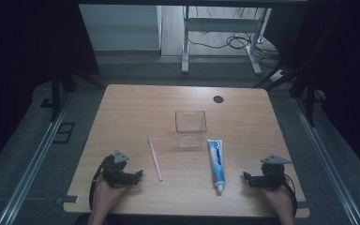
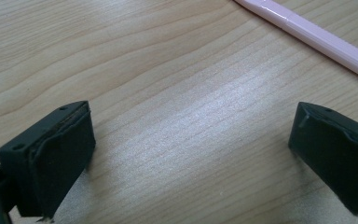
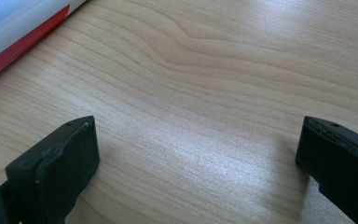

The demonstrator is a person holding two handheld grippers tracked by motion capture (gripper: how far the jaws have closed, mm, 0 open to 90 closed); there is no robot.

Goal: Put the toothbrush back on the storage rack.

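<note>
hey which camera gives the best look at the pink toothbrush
The high view: the whole toothbrush lies on the table, head to handle end, beside the left claw. The left gripper view catches a stretch of its pink handle at the upper right. The right gripper view faces the toothpaste tube.

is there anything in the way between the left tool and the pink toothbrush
Nothing visible. The left tool rests open on the table, and only bare wood lies between it and the pink toothbrush just beside it. The clear cup and toothpaste tube sit beyond the toothbrush.
</note>
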